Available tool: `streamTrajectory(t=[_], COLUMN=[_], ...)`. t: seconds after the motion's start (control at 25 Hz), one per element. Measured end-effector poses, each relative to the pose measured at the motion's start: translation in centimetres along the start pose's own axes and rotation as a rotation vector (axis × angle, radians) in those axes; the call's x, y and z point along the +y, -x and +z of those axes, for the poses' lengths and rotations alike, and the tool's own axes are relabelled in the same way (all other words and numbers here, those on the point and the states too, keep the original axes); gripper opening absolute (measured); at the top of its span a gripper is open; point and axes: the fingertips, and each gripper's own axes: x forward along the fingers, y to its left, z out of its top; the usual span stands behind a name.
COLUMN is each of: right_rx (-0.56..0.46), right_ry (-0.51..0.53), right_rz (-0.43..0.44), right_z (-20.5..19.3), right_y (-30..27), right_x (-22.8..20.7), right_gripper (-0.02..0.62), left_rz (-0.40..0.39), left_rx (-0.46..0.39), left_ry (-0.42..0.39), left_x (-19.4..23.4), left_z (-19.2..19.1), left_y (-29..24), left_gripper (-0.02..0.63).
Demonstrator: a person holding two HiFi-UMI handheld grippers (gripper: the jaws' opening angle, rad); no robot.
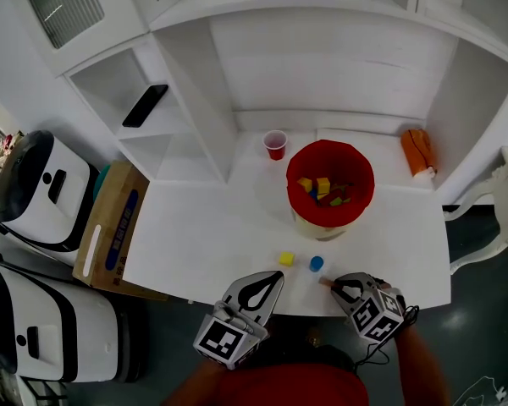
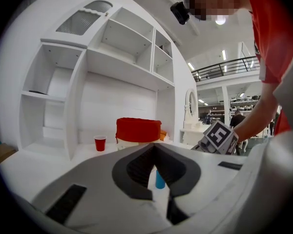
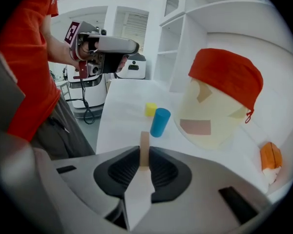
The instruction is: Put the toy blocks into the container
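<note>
Gripping one tan block (image 3: pixel 144 143), the right gripper (image 1: pixel 332 284) faces two loose blocks (image 3: pixel 150 109) (image 3: pixel 160 122); left gripper (image 1: pixel 275 277) jaws closed.

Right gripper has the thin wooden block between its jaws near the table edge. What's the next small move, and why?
Probably lift the right gripper straight up a little. Its jaws look closed on the wooden block, and the blue cylinder and yellow block stand just ahead, roughly on the way to the container.

Head view: up high, staring steeply down at the surface (image 1: pixel 203 235).
Left gripper view: low, near level, facing the red container (image 2: pixel 138 129).
Right gripper view: close in, tilted downward.
Shared: red container, blue cylinder (image 3: pixel 159 122).
</note>
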Motion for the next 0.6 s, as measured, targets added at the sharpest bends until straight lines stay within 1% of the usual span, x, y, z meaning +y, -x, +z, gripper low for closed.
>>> streamTrajectory(t=[0.12, 0.24, 0.32, 0.44, 0.52, 0.6], right_rx=[-0.029, -0.115, -0.229, -0.447, -0.571, -0.657], right_ry=[-0.020, -0.092, -0.174, -0.295, -0.338, -0.357], right_rz=[-0.013, -0.041, -0.071, -0.137, -0.185, -0.231], right_z=[0.1, 1.6, 3.9, 8.5, 11.7, 14.3], right_y=[0.7, 2.6, 5.2, 10.1, 13.0, 15.1], right_x=[0.2, -0.1, -1.0, -4.0, -6.9, -9.9], right_gripper=[0.089, 0.089, 0.089, 0.088, 0.088, 0.087], left_rz=[0.004, 0.010, 0.011, 0.008, 0.011, 0.012], left_rx=[-0.006, -0.028, -0.025, -0.012, -0.037, -0.059], left_ry=[-0.015, -0.046, -0.036, -0.004, -0.028, -0.045], left_x=[0.3, 0.8, 0.8, 0.7, 1.1, 1.3], left_z=[-0.3, -0.4, -0.3, 0.1, 0.2, 0.4], left_y=[0.0, -0.2, -0.3, -0.6, -0.9, -1.1], left_gripper=[0.011, 0.011, 0.011, 0.011, 0.011, 0.011])
